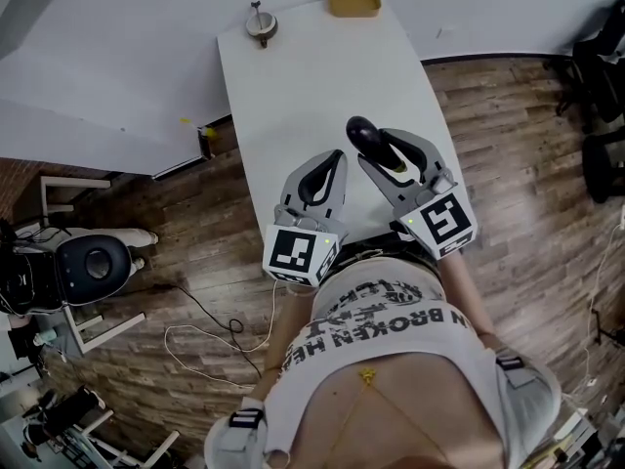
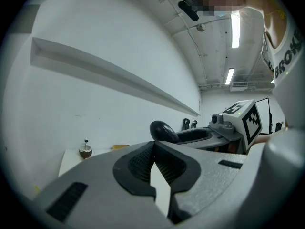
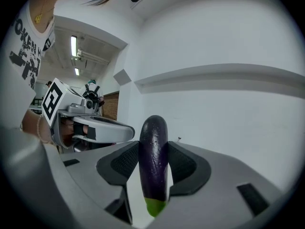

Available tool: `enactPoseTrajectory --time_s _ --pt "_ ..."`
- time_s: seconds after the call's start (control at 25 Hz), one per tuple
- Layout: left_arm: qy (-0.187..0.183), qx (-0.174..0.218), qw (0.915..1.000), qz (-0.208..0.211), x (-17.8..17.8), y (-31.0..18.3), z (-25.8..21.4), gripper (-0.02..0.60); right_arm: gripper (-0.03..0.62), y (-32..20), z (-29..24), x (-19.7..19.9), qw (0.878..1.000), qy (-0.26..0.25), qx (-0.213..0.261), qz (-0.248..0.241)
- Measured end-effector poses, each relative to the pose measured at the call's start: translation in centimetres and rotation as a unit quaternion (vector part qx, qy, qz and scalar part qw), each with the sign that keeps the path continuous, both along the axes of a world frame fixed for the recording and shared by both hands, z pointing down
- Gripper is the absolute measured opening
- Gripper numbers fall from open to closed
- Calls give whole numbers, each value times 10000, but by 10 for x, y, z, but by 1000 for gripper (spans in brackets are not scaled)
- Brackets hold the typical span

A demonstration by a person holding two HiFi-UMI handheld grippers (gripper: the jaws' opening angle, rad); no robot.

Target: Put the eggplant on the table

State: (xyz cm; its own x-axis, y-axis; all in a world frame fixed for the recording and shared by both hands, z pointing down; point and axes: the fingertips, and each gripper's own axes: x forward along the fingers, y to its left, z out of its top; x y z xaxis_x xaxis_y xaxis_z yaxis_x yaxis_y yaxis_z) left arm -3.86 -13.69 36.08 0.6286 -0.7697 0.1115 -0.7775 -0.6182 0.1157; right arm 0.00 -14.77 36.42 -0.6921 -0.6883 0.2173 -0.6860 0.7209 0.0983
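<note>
Eggplant [image 1: 362, 136] sits in the head view clamped in the right gripper [image 1: 381, 152] over the table [image 1: 293, 66], with the left gripper [image 1: 335, 157] closed and empty alongside; the left gripper view shows it to the right of those shut jaws; the right gripper view shows pads [image 3: 183, 166] squeezing its middle, seemingly for balance.

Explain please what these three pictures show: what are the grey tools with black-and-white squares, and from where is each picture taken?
There is no robot: a person holds a two-jaw gripper in each hand, and the marker cubes are part of them. One picture comes from a camera on the person's head, looking down; the other two come from a camera on each gripper. At the far end of the white table stand a small cup with a stick and a yellow dish. The right gripper is shut on a purple eggplant; the left gripper is shut and empty.
</note>
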Motion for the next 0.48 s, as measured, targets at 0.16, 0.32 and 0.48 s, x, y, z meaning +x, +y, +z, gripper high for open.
enactPoseTrajectory --time_s 0.16,0.32,0.48 --pt "-15 -30 10000 -63 1 4 2 -2 190 1 2 2 10000 -14 -16 -75" --pt "-13 -67 9999 -143 1 5 3 -2 190 1 3 2 9999 5 -48 -164" --pt "-17 -123 9997 -197 -1 -4 6 -2 190 -7 7 0 9997 41 -120 -215"
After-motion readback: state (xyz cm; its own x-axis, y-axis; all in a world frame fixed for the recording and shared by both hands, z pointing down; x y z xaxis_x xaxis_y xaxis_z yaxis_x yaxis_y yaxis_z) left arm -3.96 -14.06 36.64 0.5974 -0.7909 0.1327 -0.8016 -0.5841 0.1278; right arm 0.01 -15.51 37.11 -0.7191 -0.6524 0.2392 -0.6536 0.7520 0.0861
